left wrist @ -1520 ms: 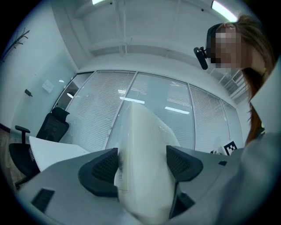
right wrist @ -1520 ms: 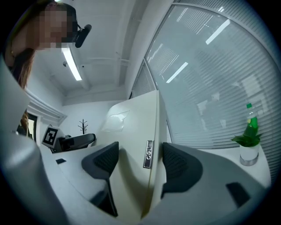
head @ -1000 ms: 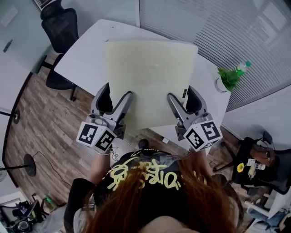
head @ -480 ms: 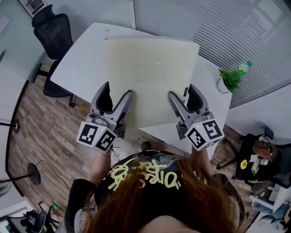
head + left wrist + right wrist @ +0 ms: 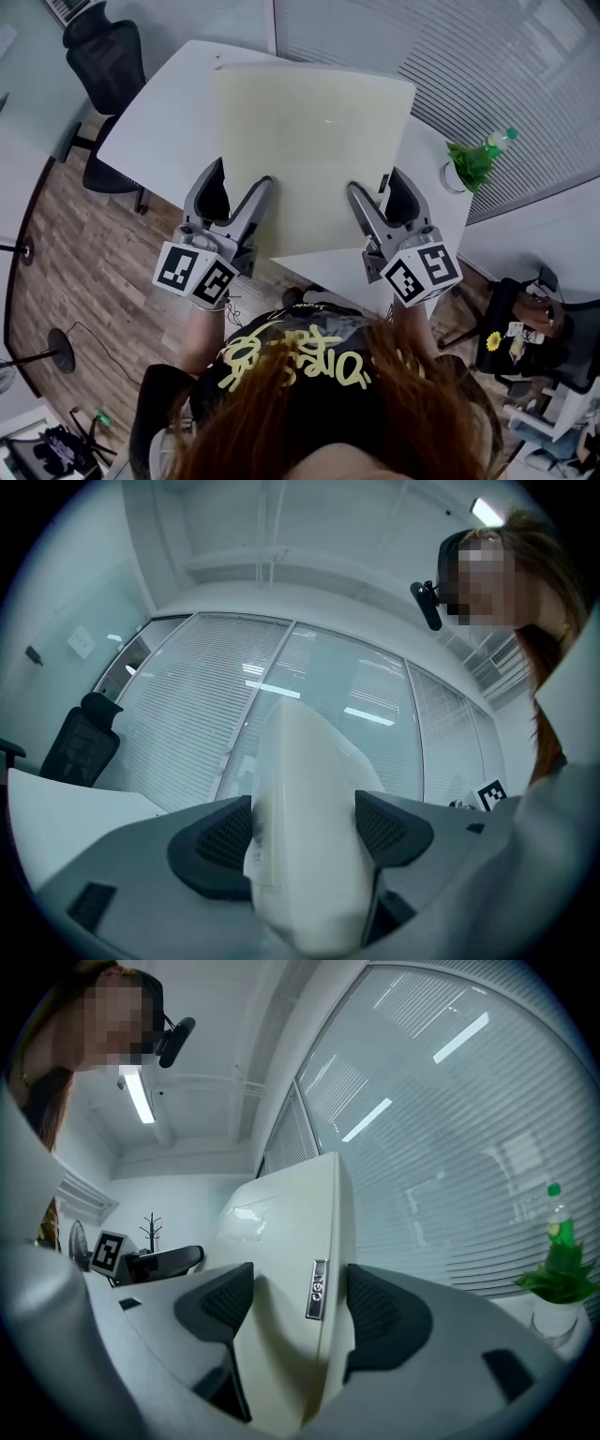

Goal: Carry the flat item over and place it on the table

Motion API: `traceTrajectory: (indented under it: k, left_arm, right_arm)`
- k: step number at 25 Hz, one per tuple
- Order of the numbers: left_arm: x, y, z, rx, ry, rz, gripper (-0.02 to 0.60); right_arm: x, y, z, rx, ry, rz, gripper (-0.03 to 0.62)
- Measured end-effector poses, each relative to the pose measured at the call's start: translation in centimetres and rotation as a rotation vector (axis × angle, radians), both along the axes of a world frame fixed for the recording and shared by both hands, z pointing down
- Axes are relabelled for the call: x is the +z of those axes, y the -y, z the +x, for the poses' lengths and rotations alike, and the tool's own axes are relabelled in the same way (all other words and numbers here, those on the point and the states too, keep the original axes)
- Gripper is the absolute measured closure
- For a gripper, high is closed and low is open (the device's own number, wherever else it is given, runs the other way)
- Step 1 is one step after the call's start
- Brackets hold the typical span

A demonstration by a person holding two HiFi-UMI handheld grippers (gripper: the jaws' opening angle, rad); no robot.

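Observation:
A large cream flat board (image 5: pixel 314 155) hangs above the white table (image 5: pixel 164 131), held level by both grippers at its near edge. My left gripper (image 5: pixel 236 195) is shut on the board's near left corner; the left gripper view has the board (image 5: pixel 305 827) pinched edge-on between both pads. At the near right corner my right gripper (image 5: pixel 382 192) is shut on the board (image 5: pixel 291 1279), beside a small label on its edge. The table shows around the board on the left, right and near sides.
A bottle with a green plant (image 5: pixel 476 157) stands on the table's right end, also in the right gripper view as the bottle (image 5: pixel 561 1255). Black office chairs (image 5: pixel 103 66) sit at the table's far left. Window blinds (image 5: pixel 487 56) run behind the table. Wood floor lies to the left.
The board and both grippers have shifted slightly forward over the table. Both grips are unchanged.

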State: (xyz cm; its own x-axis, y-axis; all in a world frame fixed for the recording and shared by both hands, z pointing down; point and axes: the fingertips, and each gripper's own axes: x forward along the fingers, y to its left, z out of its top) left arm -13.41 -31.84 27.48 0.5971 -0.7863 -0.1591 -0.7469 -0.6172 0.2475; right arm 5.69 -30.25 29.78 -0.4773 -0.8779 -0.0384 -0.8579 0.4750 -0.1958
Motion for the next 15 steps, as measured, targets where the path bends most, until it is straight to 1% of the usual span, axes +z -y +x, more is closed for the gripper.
traceTrajectory:
  k: [7,15]
  left_arm:
    - [-0.7,0.1,1.5,-0.023,0.013,0.015,0.236]
    - [0.1,0.8,2.2,-0.034,0.011,-0.009,0.236]
  right_arm:
    - [-0.5,0.5,1.5,-0.019,0.005,-0.001,0.283]
    - [0.2,1.4,2.2,-0.03,0.005,-0.02,0.283]
